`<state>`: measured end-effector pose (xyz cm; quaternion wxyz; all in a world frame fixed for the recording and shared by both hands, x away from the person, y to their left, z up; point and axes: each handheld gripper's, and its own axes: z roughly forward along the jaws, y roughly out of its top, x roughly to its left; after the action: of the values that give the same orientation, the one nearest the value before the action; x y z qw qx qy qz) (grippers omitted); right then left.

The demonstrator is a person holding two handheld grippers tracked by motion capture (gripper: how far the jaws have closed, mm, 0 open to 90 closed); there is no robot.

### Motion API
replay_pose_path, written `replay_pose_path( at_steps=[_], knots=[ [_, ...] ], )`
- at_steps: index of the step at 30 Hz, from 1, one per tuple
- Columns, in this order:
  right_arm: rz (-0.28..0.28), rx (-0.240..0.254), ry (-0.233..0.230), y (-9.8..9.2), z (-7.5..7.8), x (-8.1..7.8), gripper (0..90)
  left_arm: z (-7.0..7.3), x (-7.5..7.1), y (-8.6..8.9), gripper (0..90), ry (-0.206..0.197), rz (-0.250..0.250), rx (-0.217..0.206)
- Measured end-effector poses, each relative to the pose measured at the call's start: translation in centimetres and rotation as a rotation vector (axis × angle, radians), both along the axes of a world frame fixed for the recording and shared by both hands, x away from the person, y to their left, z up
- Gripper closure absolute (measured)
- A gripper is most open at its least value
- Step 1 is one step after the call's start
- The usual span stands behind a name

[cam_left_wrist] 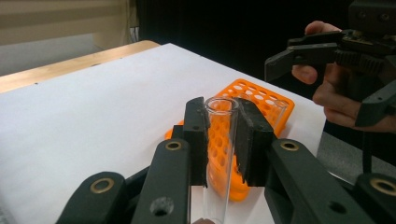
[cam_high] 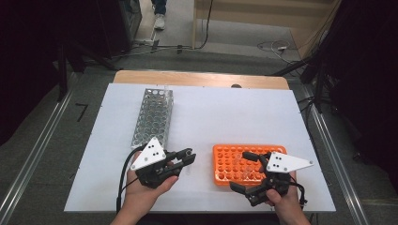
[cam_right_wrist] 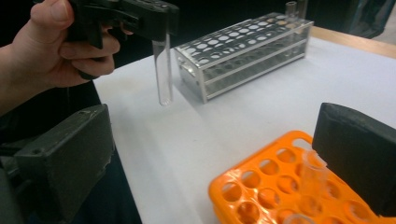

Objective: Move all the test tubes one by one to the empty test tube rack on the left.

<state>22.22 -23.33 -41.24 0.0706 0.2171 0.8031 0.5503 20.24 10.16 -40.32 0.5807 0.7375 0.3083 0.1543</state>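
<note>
One clear tube (cam_right_wrist: 312, 173), rack-hidden below

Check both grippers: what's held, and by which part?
Left gripper is clamped on a clear test tube just below its open rim; the tube hangs free beneath. Right gripper is open over the orange rack, holding nothing.

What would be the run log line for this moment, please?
left gripper: shut on test tube, lifted | right gripper: open, above orange rack | metal rack: on table

White tabletop (cam_high: 225, 112), wooden edge (cam_high: 202, 78) at its far side, grey floor (cam_high: 244, 44) with cables (cam_high: 274, 47) beyond.
</note>
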Motion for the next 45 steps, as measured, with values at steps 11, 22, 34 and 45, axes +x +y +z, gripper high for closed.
replay_pose_path(
  at_steps=[11, 22, 34, 45],
  knots=[
    [-0.095, -0.003, -0.021, -3.3, 0.2, 1.0, 0.0, 0.7, 1.4, 1.5, 76.6, -0.001, 0.045, -0.014],
    [-0.182, -0.001, -0.022, -7.0, -0.1, 2.3, 0.0, 1.5, 3.6, 3.5, 76.6, -0.014, 0.115, -0.022],
    [-0.255, -0.008, -0.011, -9.8, -0.8, 3.3, 0.0, 2.1, 6.1, 4.8, 76.6, -0.029, 0.176, -0.033],
    [-0.303, 0.0, 0.001, -11.6, -1.3, 3.9, 0.0, 2.5, 9.0, 5.8, 76.6, -0.034, 0.235, -0.034]
  ],
)
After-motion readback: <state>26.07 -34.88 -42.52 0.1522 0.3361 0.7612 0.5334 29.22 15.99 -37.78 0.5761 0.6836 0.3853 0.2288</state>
